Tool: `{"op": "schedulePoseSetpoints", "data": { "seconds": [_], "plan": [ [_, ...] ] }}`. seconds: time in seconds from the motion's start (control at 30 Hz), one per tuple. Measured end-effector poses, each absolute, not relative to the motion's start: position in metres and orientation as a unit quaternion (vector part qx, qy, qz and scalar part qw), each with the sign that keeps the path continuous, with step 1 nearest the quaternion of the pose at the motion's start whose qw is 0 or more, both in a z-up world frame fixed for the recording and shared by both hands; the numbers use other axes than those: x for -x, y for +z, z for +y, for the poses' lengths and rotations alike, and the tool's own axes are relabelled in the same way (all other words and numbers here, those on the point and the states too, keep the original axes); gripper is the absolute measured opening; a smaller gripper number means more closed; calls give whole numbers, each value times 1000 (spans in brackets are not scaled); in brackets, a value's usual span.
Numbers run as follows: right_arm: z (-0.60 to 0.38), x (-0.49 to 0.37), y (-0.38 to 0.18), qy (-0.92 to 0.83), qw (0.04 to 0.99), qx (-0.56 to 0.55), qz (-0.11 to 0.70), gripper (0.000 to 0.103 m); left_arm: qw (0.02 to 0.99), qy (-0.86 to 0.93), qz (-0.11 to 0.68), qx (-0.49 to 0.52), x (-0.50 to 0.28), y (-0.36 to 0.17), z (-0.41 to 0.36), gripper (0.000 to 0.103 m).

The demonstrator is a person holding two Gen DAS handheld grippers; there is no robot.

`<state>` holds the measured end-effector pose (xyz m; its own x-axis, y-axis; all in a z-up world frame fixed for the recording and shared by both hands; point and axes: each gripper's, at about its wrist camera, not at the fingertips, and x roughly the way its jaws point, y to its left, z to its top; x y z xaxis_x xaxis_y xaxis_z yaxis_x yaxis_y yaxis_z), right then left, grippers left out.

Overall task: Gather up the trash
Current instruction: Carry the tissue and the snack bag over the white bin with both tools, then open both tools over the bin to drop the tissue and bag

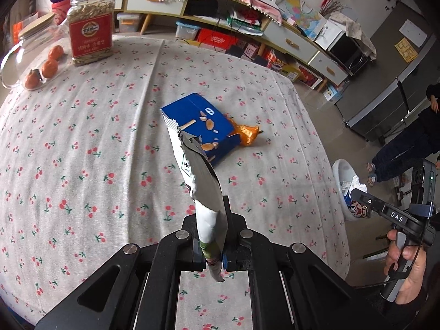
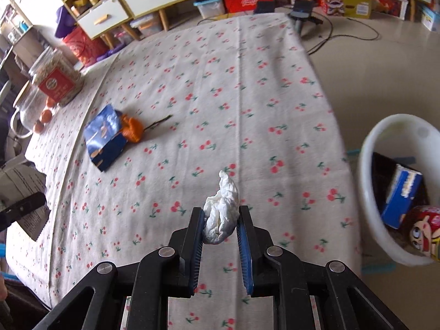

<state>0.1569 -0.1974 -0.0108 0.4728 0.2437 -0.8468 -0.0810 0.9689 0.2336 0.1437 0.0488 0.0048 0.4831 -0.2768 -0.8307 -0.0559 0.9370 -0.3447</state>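
Note:
My left gripper is shut on a torn white and silver snack wrapper that stands up above the cherry-print tablecloth. My right gripper is shut on a crumpled white tissue, held over the table's right part. A blue snack box lies on the cloth beside a crumpled orange wrapper; both also show in the right wrist view as the blue box and orange wrapper. A white bin stands on the floor right of the table, holding a blue carton and a cartoon-printed packet.
A jar with a red label, a glass jar and three oranges stand at the table's far left. Shelves and drawers line the back wall. A person sits at the right. A hand holds the right gripper's handle.

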Motion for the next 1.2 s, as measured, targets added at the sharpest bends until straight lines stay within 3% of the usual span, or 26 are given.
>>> {"op": "schedulePoseSetpoints", "data": {
  "seconds": [0.3, 0.6, 0.67, 0.77, 0.8, 1.2],
  "plan": [
    [-323, -149, 19, -3, 873, -171, 458, 21, 841, -123, 508, 140, -173, 20, -24, 7],
    [-397, -144, 0, -58, 855, -222, 465, 23, 824, -202, 519, 105, -207, 22, -143, 7],
    [-406, -142, -4, -60, 851, -236, 466, 26, 822, -215, 519, 94, -213, 22, -168, 7],
    [-421, -137, -8, -56, 841, -266, 468, 47, 819, -232, 519, 79, -224, 23, -199, 7],
    [-425, -133, -8, -57, 840, -272, 466, 50, 818, -237, 519, 74, -227, 23, -207, 7],
    [-456, -105, 6, -86, 846, -292, 437, 55, 805, -287, 518, 35, -259, 21, -306, 7]
  ]
}}
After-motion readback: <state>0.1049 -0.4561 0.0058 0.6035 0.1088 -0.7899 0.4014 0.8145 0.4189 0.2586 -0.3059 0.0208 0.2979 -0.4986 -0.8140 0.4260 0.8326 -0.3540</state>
